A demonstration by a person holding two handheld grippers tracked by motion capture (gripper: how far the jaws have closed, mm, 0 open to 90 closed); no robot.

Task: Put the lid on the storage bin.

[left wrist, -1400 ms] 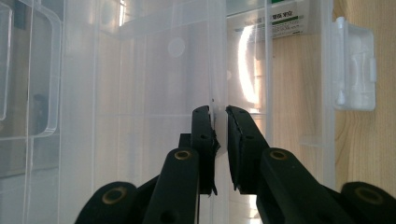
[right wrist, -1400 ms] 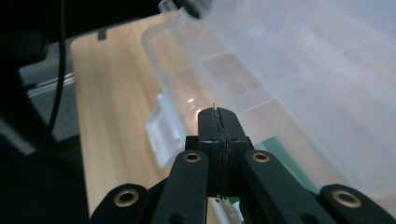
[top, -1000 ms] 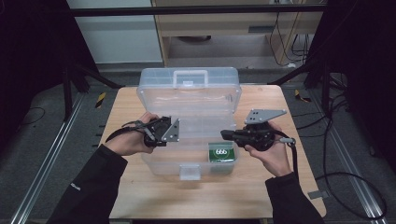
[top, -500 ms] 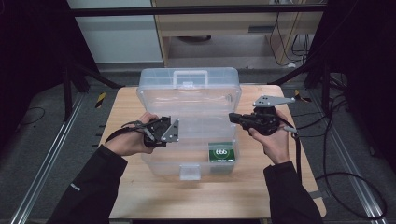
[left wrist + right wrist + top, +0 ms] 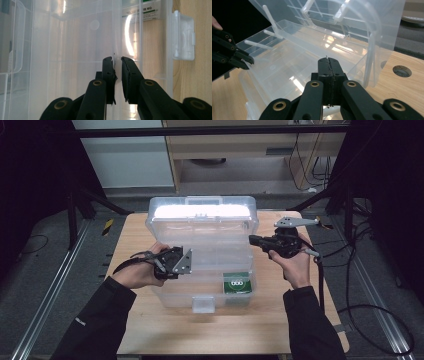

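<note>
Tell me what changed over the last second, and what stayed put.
The right claw, shut with nothing in it, drew away from the green packet in the clear box and moved toward the far right edge, beside the raised lid. Nothing was taken hold of or let go. The left claw stayed clamped on the box's thin left wall; box, lid and packet did not move.

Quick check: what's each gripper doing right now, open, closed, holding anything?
Left gripper: closed on the thin wall of the clear plastic box.
Right gripper: closed, jaws pressed together, nothing held.
</note>
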